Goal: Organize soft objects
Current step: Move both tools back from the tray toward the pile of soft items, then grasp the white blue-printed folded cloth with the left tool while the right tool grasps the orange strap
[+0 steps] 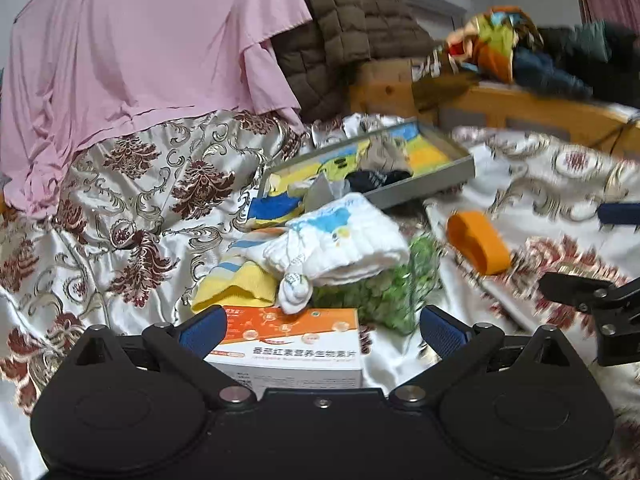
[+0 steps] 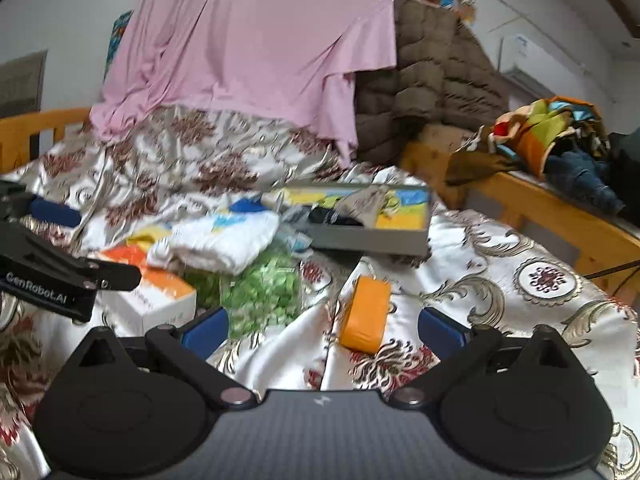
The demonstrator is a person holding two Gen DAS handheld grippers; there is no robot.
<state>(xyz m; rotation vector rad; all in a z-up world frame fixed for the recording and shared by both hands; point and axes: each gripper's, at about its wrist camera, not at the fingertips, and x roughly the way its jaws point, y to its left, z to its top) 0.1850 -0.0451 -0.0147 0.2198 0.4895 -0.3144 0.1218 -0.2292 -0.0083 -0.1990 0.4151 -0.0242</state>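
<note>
A heap of soft things lies on the patterned bedspread: a folded white cloth (image 1: 340, 240) (image 2: 224, 240), a yellow and blue striped sock (image 1: 236, 284), and a green crinkly bag (image 1: 384, 292) (image 2: 260, 292). A grey tray (image 1: 424, 184) (image 2: 372, 240) behind the heap holds dark and beige socks. An orange band (image 1: 478, 242) (image 2: 366, 314) lies apart to the right. My left gripper (image 1: 322, 330) stands open over an orange and white box (image 1: 292, 344) (image 2: 152, 292). My right gripper (image 2: 322, 330) is open just short of the orange band, with nothing between its fingers.
A pink sheet (image 1: 140, 60) (image 2: 256, 40) and a brown quilted coat (image 1: 344, 36) (image 2: 436, 76) are piled at the back. A wooden bed rail (image 1: 520, 108) (image 2: 540, 216) on the right carries colourful clothes (image 2: 560, 140). The other gripper shows at each view's edge.
</note>
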